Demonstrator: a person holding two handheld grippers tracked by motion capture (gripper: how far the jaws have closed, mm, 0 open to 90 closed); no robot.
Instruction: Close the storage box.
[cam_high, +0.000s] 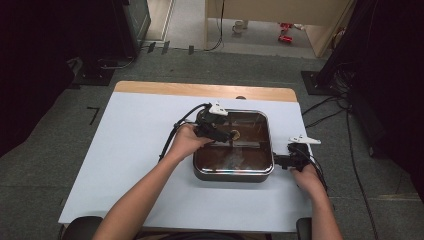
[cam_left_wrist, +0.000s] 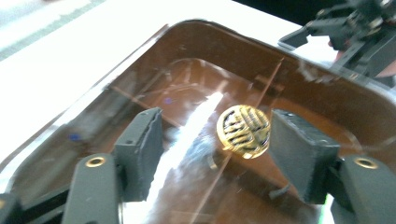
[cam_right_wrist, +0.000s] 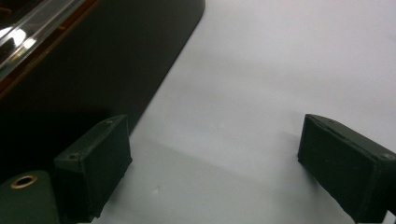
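Plainly, left claw (cam_left_wrist: 215, 149) astride knob (cam_left_wrist: 243, 130)

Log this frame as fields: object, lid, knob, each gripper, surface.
object: square dark pan with a clear glass lid, on the table
knob: round gold knob at the lid's middle
left gripper: left gripper over the lid, jaws open either side of the knob; the far pad sits close to it, contact unclear
right gripper: right gripper beside the pan's right wall, jaws open, nothing between them
surface: pale blue table top, wooden strip along the far edge
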